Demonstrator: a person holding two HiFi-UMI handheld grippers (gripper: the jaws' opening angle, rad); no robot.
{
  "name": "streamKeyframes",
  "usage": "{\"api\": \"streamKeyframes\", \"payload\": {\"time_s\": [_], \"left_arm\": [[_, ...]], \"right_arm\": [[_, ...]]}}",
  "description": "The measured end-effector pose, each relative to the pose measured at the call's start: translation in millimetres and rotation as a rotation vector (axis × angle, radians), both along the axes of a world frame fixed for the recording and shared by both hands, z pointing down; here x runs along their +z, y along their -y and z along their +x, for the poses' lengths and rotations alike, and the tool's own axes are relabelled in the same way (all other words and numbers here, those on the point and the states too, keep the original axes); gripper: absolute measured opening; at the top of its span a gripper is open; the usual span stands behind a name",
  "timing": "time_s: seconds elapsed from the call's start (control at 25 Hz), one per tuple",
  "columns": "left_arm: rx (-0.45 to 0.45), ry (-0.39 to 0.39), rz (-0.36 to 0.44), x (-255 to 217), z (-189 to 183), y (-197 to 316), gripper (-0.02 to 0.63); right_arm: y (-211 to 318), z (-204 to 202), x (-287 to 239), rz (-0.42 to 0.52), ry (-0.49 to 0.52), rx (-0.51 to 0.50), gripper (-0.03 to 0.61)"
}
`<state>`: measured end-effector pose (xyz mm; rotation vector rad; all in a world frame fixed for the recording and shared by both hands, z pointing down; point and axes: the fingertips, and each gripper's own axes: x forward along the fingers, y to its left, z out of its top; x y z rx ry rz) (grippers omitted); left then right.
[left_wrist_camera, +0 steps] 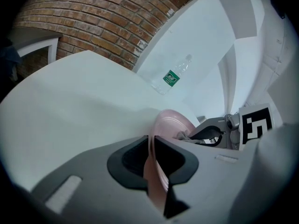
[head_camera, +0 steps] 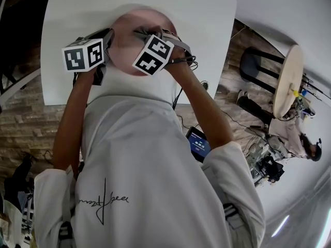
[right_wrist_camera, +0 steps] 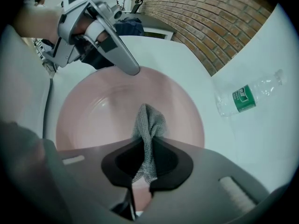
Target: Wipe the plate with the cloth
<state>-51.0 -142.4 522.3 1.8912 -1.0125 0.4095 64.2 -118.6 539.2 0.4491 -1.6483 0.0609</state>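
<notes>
- Reaching forward from a white shirt (head_camera: 145, 164), the person's two bare arms are each holding a gripper over a white table (head_camera: 72, 14).
- The left gripper (left_wrist_camera: 152, 143) is clamping its jaws on the rim of the pink plate (left_wrist_camera: 175, 125). The rim is running edge-on between the two black pads, which are pressing on it from either side.
- The right gripper (right_wrist_camera: 148, 146) is pinching a grey mesh cloth (right_wrist_camera: 149, 125) between its closed jaws. A bunched fold of the cloth is sticking out past the tips.
- That fold is hanging over the inside of the plate, near the rim on the right gripper's side. Whether it is touching the surface cannot be told.
- The plate is sitting between the two grippers, near the middle of the table in the head view. The left gripper is holding its edge on the side opposite the cloth. Whether the plate is resting flat on the table or is lifted a little cannot be told.
- A clear plastic bottle (right_wrist_camera: 245, 97) with a green label is lying on its side on the table, beyond the plate and well apart from it.
- A brick wall (right_wrist_camera: 219, 17) is standing behind the table.
- On the floor off to the right in the head view, a round wooden stool (head_camera: 287, 79) is standing, and another person (head_camera: 300, 138) is sitting beside it.
</notes>
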Motion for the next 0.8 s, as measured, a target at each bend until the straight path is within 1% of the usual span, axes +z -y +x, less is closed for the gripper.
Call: {"api": "streamKeyframes", "payload": {"time_s": [0.28, 0.4, 0.6, 0.8], "left_arm": [[-0.022, 0.001, 0.016, -3.9, -4.3, -0.6, 0.071], [-0.033, -0.003, 0.023, -7.2, -7.9, 0.1, 0.081], [-0.033, -0.002, 0.036, -12.6, -12.3, -1.1, 0.081], [-0.025, -0.009, 0.05, -19.1, -9.2, -3.6, 0.077]], "right_arm": [[-18.1, -17.6, -0.9, -0.051, 0.083, -0.017, 0.041], [-24.2, -25.2, -4.1, -0.065, 0.135, -0.007, 0.041], [-31.1, -34.3, -10.0, -0.103, 0.226, 0.05, 0.041], [-26.5, -32.2, -19.0, -0.098, 0.301, 0.139, 0.041]]}}
